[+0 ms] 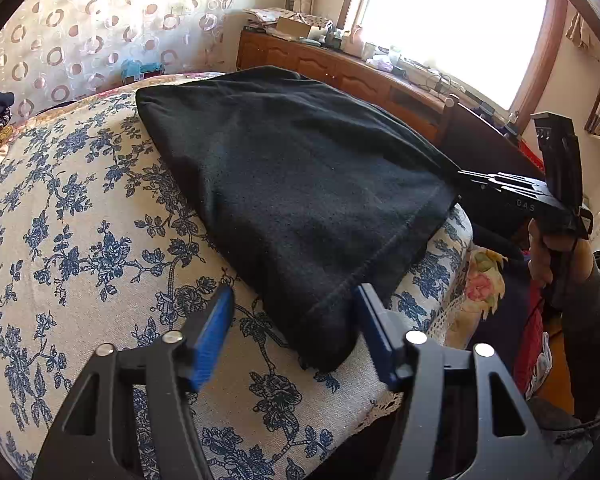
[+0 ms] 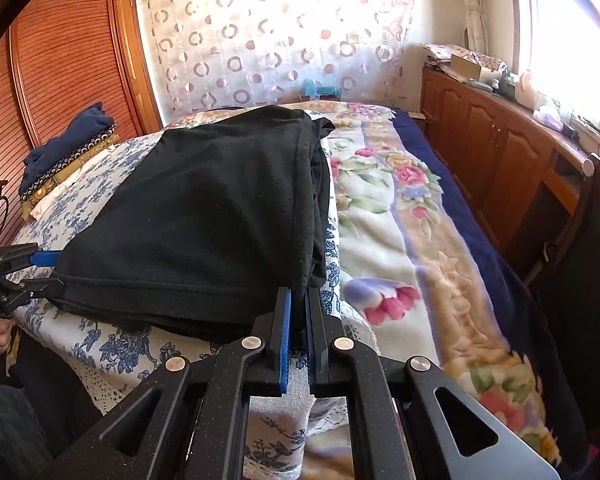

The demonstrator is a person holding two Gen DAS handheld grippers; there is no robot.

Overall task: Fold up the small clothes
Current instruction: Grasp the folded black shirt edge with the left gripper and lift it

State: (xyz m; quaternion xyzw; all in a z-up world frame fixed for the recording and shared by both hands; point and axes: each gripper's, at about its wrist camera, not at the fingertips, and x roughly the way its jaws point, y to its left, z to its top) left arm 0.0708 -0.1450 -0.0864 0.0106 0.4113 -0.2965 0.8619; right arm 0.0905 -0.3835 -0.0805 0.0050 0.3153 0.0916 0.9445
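A black garment point(image 1: 292, 184) lies folded on the blue-flowered cloth point(image 1: 80, 240) of the bed; it also shows in the right wrist view point(image 2: 204, 216). My left gripper point(image 1: 294, 316) is open, its blue pads on either side of the garment's near left corner, not closed on it. It shows at the left edge of the right wrist view point(image 2: 48, 270). My right gripper point(image 2: 298, 308) is shut on the garment's near right corner. In the left wrist view it point(image 1: 460, 178) meets the garment's right corner.
A stack of folded dark blue and patterned clothes point(image 2: 68, 148) sits at the far left of the bed. A flowered blanket point(image 2: 412, 240) covers the bed's right side. A wooden cabinet point(image 2: 496, 152) with clutter runs under the window. A slatted wardrobe point(image 2: 68, 52) stands at left.
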